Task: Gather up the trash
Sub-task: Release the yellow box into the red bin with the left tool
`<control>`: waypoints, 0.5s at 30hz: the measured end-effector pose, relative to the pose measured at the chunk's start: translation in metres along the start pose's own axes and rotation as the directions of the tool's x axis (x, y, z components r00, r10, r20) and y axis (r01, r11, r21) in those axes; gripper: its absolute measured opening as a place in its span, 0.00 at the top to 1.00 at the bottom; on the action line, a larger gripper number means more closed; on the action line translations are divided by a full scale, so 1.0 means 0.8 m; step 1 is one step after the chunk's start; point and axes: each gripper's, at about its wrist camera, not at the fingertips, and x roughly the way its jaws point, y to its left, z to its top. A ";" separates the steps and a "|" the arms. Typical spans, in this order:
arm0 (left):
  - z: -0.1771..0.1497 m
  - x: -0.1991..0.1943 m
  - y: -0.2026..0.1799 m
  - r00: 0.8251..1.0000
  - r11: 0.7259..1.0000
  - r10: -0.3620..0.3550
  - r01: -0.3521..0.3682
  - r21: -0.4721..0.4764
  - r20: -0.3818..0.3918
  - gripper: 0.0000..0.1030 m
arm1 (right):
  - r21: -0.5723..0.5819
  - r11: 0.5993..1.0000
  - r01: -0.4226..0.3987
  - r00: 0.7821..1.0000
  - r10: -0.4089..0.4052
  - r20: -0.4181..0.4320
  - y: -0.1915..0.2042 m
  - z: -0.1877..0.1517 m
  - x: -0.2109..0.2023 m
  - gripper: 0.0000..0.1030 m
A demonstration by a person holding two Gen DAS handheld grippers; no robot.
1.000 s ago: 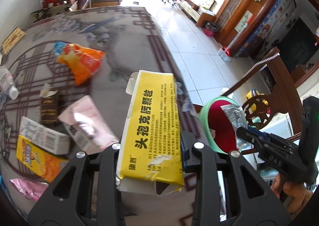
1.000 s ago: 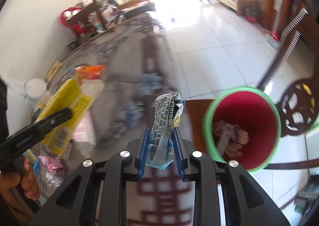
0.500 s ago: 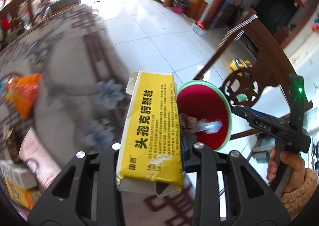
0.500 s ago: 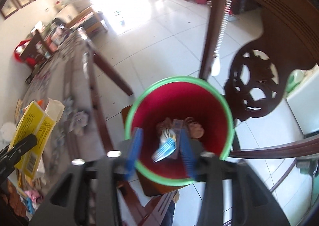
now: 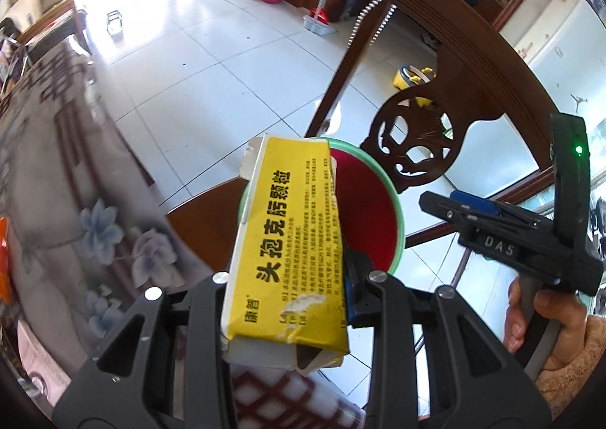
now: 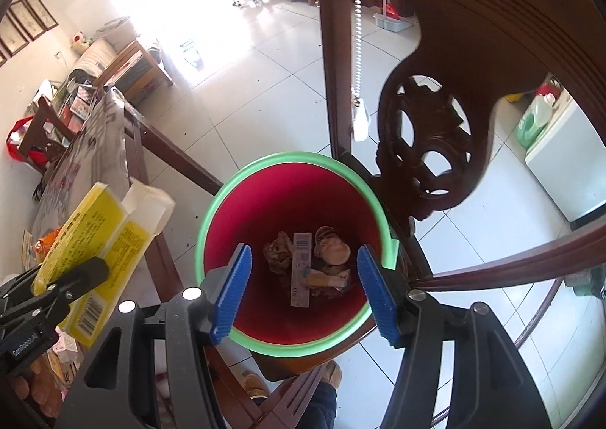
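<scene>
A red bin with a green rim (image 6: 288,158) stands on a chair seat, with crumpled trash and a white-and-blue wrapper (image 6: 301,270) at its bottom. My right gripper (image 6: 303,292) hangs straight above the bin. Its jaws are opening, and nothing is between the blue pads (image 6: 231,288). My left gripper (image 5: 288,288) is shut on a long yellow carton (image 5: 288,247) printed with black characters. The carton's far end reaches over the near left part of the bin's rim (image 5: 397,216). The right gripper (image 5: 447,201) shows at the right of the left wrist view. The carton (image 6: 87,239) shows at the left of the right wrist view.
A dark carved wooden chair back (image 6: 428,148) rises just behind and right of the bin, with a beaded cord (image 6: 358,50) hanging beside it. The flower-patterned table (image 5: 94,201) lies to the left. A person's slippered feet (image 6: 257,383) are below on the tiled floor.
Both grippers swung from over the table to the bin. The right gripper opened and its grey wrapper fell into the bin. The left gripper still holds the carton.
</scene>
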 end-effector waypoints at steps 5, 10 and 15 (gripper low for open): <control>0.011 0.012 -0.016 1.000 0.999 -0.013 0.014 0.034 -0.008 0.70 | 0.012 1.000 0.003 1.000 -0.003 -0.009 -0.006 -0.006 0.000 0.43; 0.022 0.020 -0.025 1.000 0.999 -0.017 0.016 0.046 0.023 0.38 | 0.015 1.000 0.005 1.000 -0.005 -0.007 -0.008 -0.010 -0.003 0.43; 0.009 -0.001 -0.011 0.999 1.000 -0.015 0.014 0.014 0.042 0.38 | -0.001 1.000 0.002 1.000 -0.002 -0.001 0.002 -0.015 -0.009 0.43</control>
